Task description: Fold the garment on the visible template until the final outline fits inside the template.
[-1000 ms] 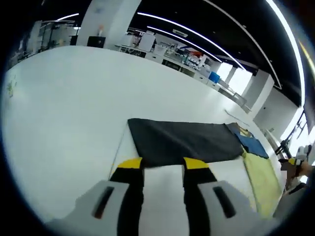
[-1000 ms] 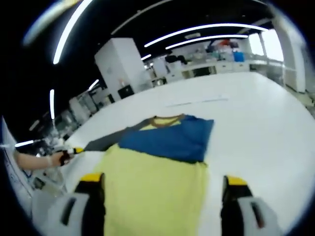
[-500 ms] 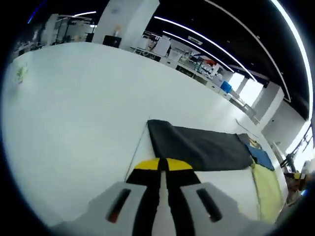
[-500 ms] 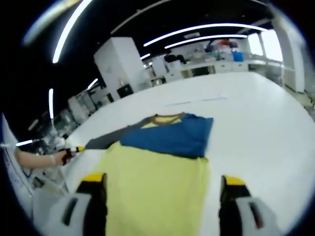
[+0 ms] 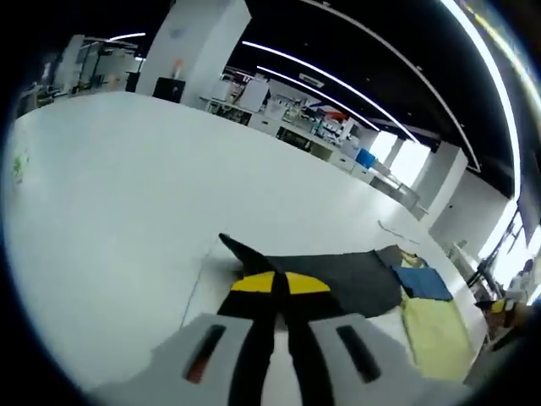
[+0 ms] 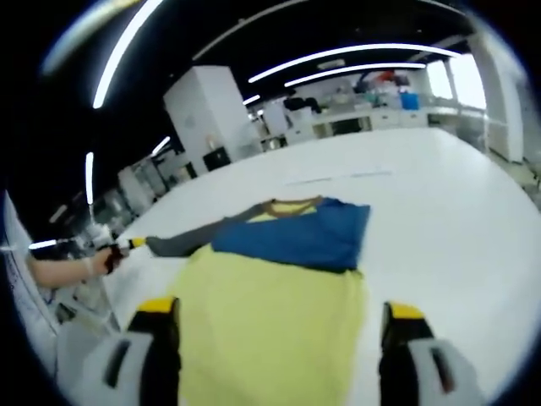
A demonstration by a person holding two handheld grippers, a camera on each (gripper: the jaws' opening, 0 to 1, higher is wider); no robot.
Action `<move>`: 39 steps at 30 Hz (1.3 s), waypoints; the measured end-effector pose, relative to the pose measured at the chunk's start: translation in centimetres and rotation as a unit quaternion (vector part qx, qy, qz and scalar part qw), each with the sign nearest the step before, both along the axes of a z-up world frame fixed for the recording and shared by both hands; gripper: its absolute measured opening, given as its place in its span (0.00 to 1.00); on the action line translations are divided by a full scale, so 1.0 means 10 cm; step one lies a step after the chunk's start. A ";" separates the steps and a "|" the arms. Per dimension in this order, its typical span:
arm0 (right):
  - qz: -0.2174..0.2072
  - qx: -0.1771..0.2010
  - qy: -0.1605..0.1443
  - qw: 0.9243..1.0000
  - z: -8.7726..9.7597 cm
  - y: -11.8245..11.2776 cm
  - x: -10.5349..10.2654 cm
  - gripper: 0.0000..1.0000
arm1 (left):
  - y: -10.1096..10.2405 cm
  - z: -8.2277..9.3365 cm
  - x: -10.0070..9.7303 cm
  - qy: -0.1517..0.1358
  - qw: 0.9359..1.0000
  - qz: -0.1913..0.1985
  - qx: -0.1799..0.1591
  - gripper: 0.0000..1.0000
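Observation:
A garment lies flat on the white table (image 5: 110,194): yellow body (image 6: 270,313), blue upper part (image 6: 296,238), brown collar, dark grey sleeve (image 5: 342,272). My left gripper (image 5: 280,284) is shut on the grey sleeve near its end, and the cloth there is rucked up into a point. In the right gripper view the same gripper (image 6: 127,245) shows at the far left, pinching the sleeve (image 6: 182,244), held by a hand. My right gripper (image 6: 279,311) is open wide above the yellow hem, a jaw on either side, nothing between them. A faint template line (image 5: 194,292) runs beside the sleeve end.
The white table stretches far on all sides of the garment. A thin strip (image 6: 338,178) lies on it beyond the collar. Benches, shelves and a white pillar (image 6: 211,114) stand past the far edge. A person (image 5: 526,279) is at the far right.
My left gripper went from open to shut on the grey sleeve, and the sleeve end has lifted and bunched. The right gripper has stayed open over the yellow hem.

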State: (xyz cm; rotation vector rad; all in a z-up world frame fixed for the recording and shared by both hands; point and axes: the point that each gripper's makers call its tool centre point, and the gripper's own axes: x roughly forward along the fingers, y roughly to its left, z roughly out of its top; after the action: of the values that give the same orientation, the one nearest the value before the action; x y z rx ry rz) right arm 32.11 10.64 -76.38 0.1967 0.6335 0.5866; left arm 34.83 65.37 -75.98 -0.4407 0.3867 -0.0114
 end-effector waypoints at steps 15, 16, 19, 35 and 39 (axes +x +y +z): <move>0.033 0.039 -0.018 0.999 0.13 -0.16 -0.05 0.99 | -1.16 0.61 0.55 -0.046 0.993 -0.108 0.018 0.00; 0.035 0.042 -0.020 0.998 0.14 -0.21 -0.04 0.99 | -1.28 0.64 0.57 -0.047 0.992 -0.113 0.020 0.00; 0.039 0.046 -0.018 0.998 0.14 -0.27 -0.06 0.99 | -1.49 0.66 0.62 -0.047 0.991 -0.124 0.021 0.00; 0.064 0.078 -0.006 0.995 -0.02 -0.58 0.02 0.99 | -2.55 0.48 0.95 -0.038 0.986 -0.159 0.013 0.00; 0.075 0.072 -0.009 0.995 -0.07 -0.63 0.09 0.99 | -2.73 0.44 1.09 -0.043 0.985 -0.165 0.002 0.00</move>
State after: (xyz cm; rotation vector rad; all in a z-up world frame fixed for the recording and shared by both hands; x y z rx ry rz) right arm 33.05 4.36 -77.10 0.2803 0.5930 0.7797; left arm 45.75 38.06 -71.54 -0.3660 0.3719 -0.3504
